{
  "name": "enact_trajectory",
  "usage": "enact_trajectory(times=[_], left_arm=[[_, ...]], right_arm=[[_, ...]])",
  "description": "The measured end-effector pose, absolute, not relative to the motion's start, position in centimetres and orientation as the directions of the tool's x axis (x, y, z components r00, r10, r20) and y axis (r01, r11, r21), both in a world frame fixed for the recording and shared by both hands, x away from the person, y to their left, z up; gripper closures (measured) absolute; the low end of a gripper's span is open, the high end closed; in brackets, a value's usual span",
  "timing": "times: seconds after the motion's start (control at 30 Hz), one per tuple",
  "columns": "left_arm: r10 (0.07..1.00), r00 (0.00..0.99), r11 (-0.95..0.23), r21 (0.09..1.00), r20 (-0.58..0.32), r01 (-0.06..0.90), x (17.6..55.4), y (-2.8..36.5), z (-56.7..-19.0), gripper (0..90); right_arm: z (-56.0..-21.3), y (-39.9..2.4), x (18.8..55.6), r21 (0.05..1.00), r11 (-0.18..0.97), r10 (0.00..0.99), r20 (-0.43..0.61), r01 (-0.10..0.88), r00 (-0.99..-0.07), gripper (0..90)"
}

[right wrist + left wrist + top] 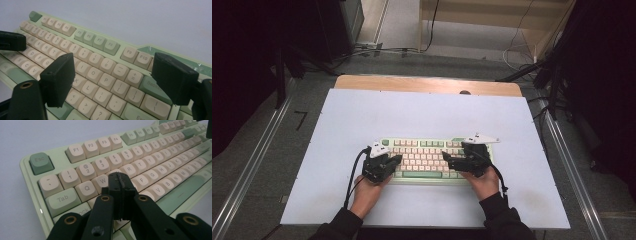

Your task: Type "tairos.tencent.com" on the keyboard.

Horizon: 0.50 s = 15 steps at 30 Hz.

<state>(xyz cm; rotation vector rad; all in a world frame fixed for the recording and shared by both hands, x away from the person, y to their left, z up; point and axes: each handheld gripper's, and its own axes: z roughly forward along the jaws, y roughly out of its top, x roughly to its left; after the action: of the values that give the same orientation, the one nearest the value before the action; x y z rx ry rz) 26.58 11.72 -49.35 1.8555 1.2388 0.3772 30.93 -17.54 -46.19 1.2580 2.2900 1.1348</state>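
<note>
- Black sleeves and two bare hands come in at the near desk edge in the high view, each holding a black two-jaw hand-held gripper.
- Left hand-held gripper [396, 161]: jaws pressed together, nothing between them; in the left gripper view its closed tip [121, 185] sits over the letter rows near the W and R keys, whether it touches a key I cannot tell.
- Right hand-held gripper [446, 159]: jaws wide apart, nothing held; in the right gripper view the gap [113, 75] frames the O, P, L and bracket keys, pads above the keycaps.
- Both tips point inward toward each other, over the keyboard's left and right halves, apart.
- Pale green rectangular keyboard with cream keycaps and green accent keys [427, 150] lies flat on the near middle of the desk, long side facing the person; also seen close up [155, 147] [100, 42].
- White desk top [422, 112] carries it; a bare wooden strip [412, 83] shows along the far edge.
- Beyond: grey floor with cables [377, 50].
</note>
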Motion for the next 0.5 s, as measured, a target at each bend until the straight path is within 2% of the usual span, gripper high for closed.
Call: enact_trajectory(times=[0.5], left_arm=[[0.866,0.462,-0.153,0.776,-0.194,0.612,26.71,11.62,-49.48,90.0]], right_arm=[[-46.26,-17.46,30.91,0.752,0.313,0.810,0.107,0.580,-0.577,17.5]])
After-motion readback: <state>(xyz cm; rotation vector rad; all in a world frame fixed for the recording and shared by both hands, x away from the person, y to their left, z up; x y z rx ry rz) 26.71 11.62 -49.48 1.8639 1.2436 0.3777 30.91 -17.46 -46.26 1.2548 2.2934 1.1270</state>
